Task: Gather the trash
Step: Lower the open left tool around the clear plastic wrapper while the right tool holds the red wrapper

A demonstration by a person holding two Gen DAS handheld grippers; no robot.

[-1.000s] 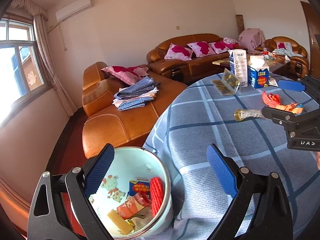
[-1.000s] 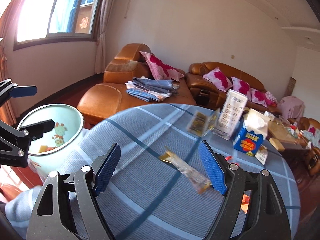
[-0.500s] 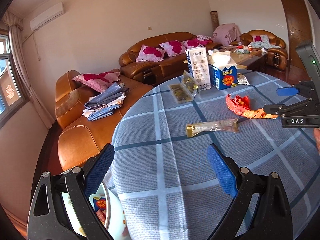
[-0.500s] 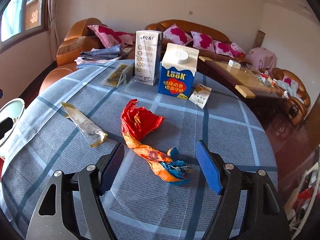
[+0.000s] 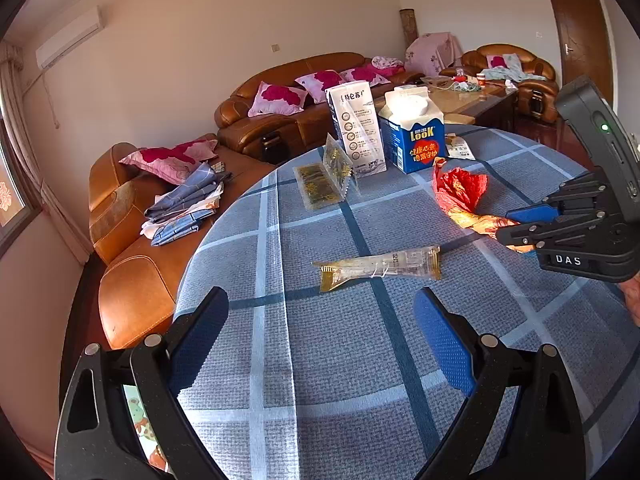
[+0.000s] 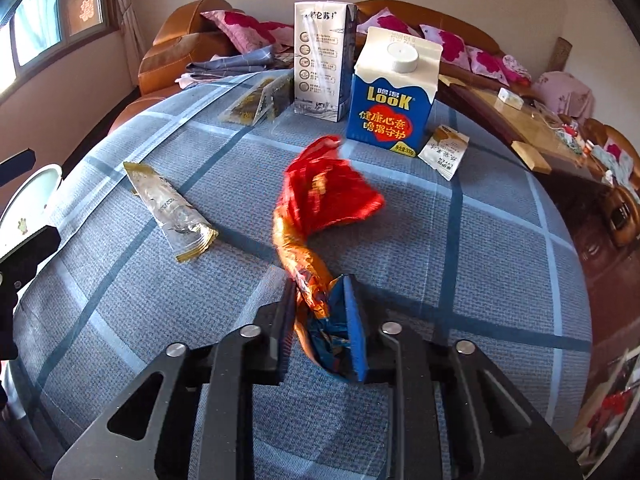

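The right gripper (image 6: 320,300) has just been closing, and its blue pads (image 6: 354,328) now pinch the crumpled blue-and-orange tail of the red snack wrapper (image 6: 328,196). The wrapper's red upper part stands fanned out beyond the fingertips, above the round table (image 6: 500,264) with its blue-grey checked cloth; whether the red part touches the cloth cannot be told. In the left wrist view the same wrapper (image 5: 460,188) runs from its red end to the right gripper (image 5: 516,226) at the right edge of the picture. The left gripper (image 5: 320,328) has its fingers spread wide with nothing between them, and it sits over the near part of the table (image 5: 320,400). A clear wrapper with gold ends (image 5: 378,268) lies flat on the cloth just beyond the left fingertips; in the right wrist view it (image 6: 172,212) lies to the left of the red wrapper, apart from it. Further back stand a blue LOOK carton (image 6: 390,96) and a tall white carton (image 6: 322,60), both upright and side by side, with a small sachet (image 6: 444,152) just beside the blue carton. A white bin (image 6: 28,204) shows at the left table edge in the right wrist view; its decorated wall (image 5: 138,424) shows behind the left finger.
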